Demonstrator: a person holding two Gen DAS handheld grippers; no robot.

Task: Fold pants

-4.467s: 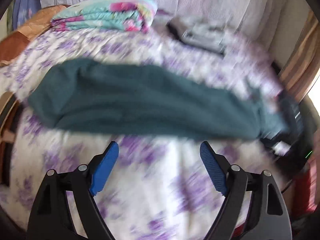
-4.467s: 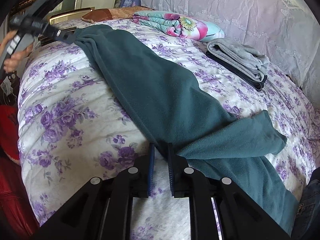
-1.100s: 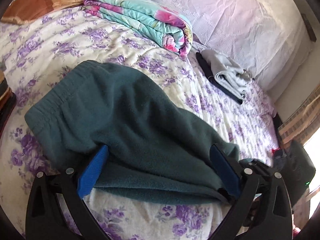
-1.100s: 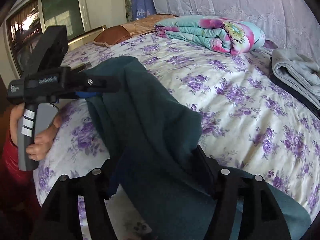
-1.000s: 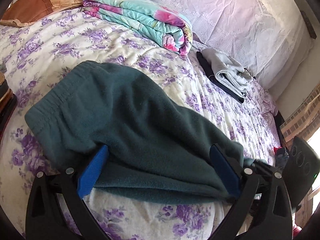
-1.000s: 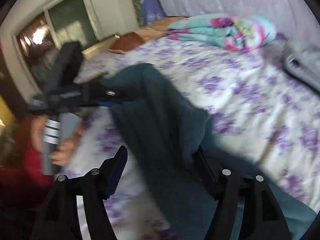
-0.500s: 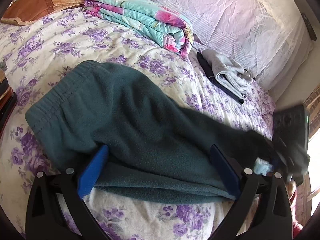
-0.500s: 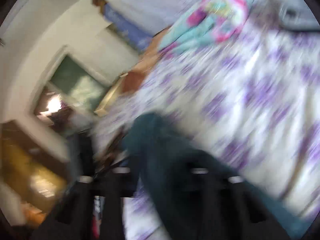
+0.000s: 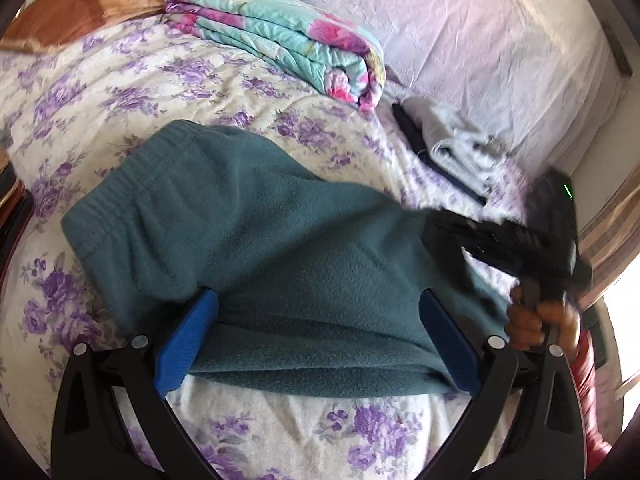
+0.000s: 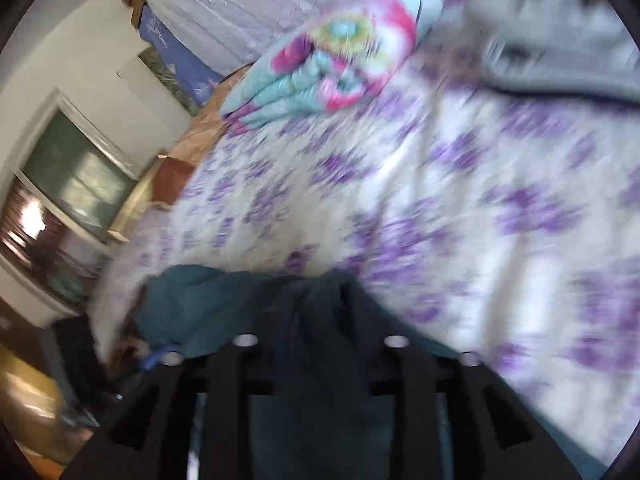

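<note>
The dark teal fleece pants (image 9: 280, 240) lie folded on the floral bedspread (image 9: 120, 92), waistband at the left. My left gripper (image 9: 316, 344) is open, its blue pads on either side of the near folded edge. My right gripper (image 9: 452, 236) shows at the right of the left wrist view, hand-held, at the right end of the pants. The right wrist view is blurred: cloth of the pants (image 10: 224, 304) covers the right gripper's (image 10: 316, 320) fingertips, and its jaws look close together.
A folded turquoise and pink quilt (image 9: 288, 40) lies at the back of the bed. A folded grey garment on a dark one (image 9: 452, 148) lies at the back right. A brown pillow (image 9: 80, 8) is at the back left. A window (image 10: 68, 184) is on the wall.
The right gripper has swung up and over toward the middle of the pants, carrying the leg end. The left gripper has stayed open at the near edge.
</note>
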